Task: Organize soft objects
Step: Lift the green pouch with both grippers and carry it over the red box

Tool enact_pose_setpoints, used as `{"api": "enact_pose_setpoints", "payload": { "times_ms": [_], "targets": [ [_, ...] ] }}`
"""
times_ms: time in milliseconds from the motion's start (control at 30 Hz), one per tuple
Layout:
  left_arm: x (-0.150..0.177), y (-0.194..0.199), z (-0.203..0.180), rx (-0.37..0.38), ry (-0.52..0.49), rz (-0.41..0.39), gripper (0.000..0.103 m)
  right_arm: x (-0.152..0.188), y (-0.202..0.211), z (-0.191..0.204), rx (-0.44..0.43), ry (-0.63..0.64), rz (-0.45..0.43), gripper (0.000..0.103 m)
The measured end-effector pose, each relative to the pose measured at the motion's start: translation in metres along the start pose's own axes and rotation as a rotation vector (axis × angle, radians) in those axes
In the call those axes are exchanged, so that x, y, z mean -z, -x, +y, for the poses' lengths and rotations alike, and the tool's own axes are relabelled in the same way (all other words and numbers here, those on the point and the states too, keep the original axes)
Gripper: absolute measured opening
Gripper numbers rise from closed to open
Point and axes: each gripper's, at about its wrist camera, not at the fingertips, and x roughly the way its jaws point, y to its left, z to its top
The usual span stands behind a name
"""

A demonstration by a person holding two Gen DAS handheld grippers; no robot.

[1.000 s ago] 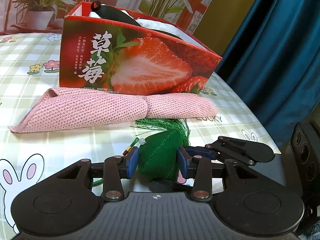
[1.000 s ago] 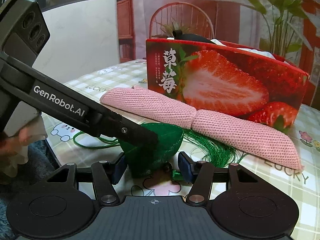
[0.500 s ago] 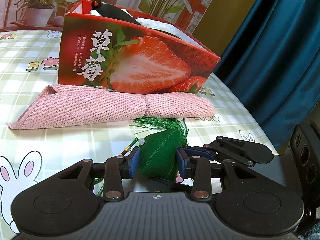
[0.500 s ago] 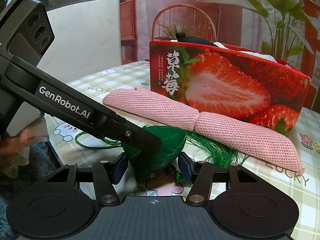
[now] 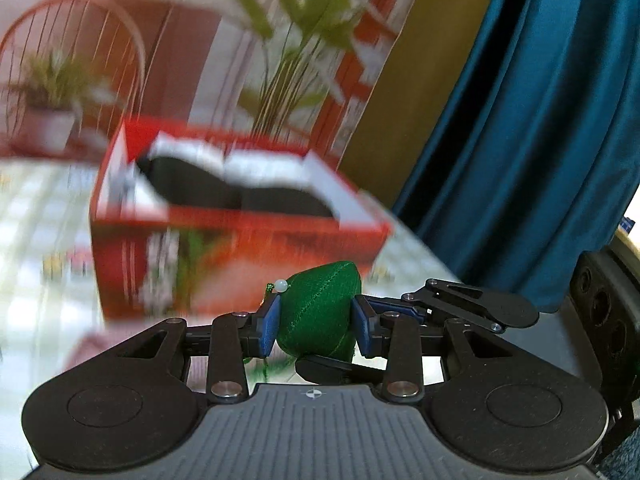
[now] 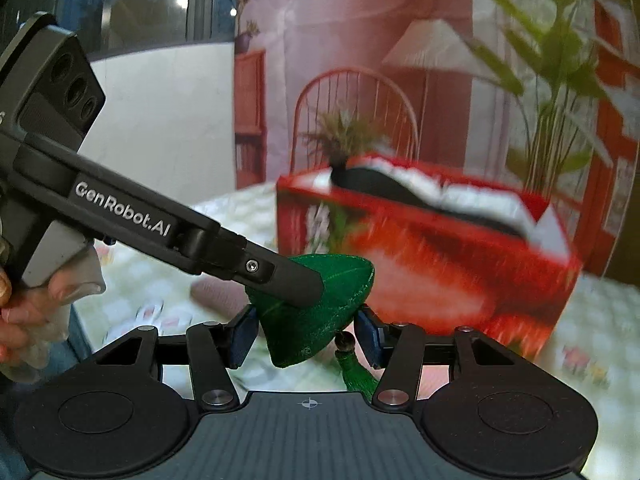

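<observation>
Both grippers had hold of the same green stuffed sachet (image 5: 320, 316), a plump leaf-stitched pouch, and it hung clear of the table between them. The left gripper (image 5: 316, 326) clenched it from both sides, its blue pads (image 5: 269, 324) pressed into the fabric, with a small pale bead (image 5: 282, 286) sitting at the pouch's upper left corner. The right gripper (image 6: 306, 334) also gripped the sachet (image 6: 316, 320), its pads against the lower flanks, while one dark finger of the left gripper (image 6: 280, 276) crossed over the top of the pouch. A dark bead and green tassel (image 6: 354, 372) dangled below the sachet, down toward the right gripper's body. A hand (image 6: 28, 312) wrapped the left tool's grey handle at the edge of the right wrist view.

Beyond the pouch stood the red strawberry-printed box (image 5: 240, 240), open at the top, with black and white soft things (image 5: 240, 188) lying inside. It sat on a checked tablecloth (image 6: 600, 328), all blurred. A patch of pink fabric (image 6: 218, 294) showed low behind the sachet. Teal curtains (image 5: 540, 120) hung on the right of the left wrist view.
</observation>
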Motion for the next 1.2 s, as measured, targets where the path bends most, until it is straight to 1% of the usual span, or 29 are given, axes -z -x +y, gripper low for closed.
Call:
{"api": "enact_pose_setpoints", "payload": {
  "times_ms": [167, 333, 467, 600, 667, 767, 867, 1067, 1167, 1200],
  "targets": [
    [-0.062, 0.001, -0.006, 0.001, -0.043, -0.098, 0.040, -0.058, 0.004, -0.024, 0.013, 0.039, -0.086, 0.049],
    [-0.112, -0.003, -0.010, 0.004, -0.113, -0.179, 0.040, -0.113, 0.002, -0.046, 0.043, 0.077, -0.177, 0.049],
    [-0.138, -0.009, -0.017, 0.000, -0.154, -0.226, 0.040, -0.146, -0.005, -0.061, 0.086, 0.140, -0.234, 0.049],
    [-0.151, -0.023, -0.019, -0.017, -0.192, -0.238, 0.041, -0.165, -0.017, -0.076, 0.120, 0.197, -0.265, 0.049],
    [-0.154, -0.030, -0.013, -0.022, -0.185, -0.224, 0.041, -0.170, -0.025, -0.083, 0.130, 0.211, -0.264, 0.049],
    [-0.151, -0.041, -0.001, -0.029, -0.161, -0.192, 0.041, -0.169, -0.037, -0.088, 0.129, 0.210, -0.238, 0.049],
    [-0.143, -0.052, 0.012, -0.043, -0.133, -0.151, 0.041, -0.159, -0.051, -0.089, 0.122, 0.195, -0.200, 0.049],
    [-0.133, -0.067, 0.032, -0.056, -0.096, -0.095, 0.042, -0.139, -0.074, -0.090, 0.097, 0.110, -0.133, 0.049],
    [-0.129, -0.072, 0.039, -0.064, -0.078, -0.076, 0.046, -0.132, -0.084, -0.091, 0.091, 0.079, -0.106, 0.049],
    [-0.128, -0.073, 0.042, -0.071, -0.075, -0.072, 0.049, -0.130, -0.087, -0.091, 0.098, 0.076, -0.100, 0.049]
  ]
}}
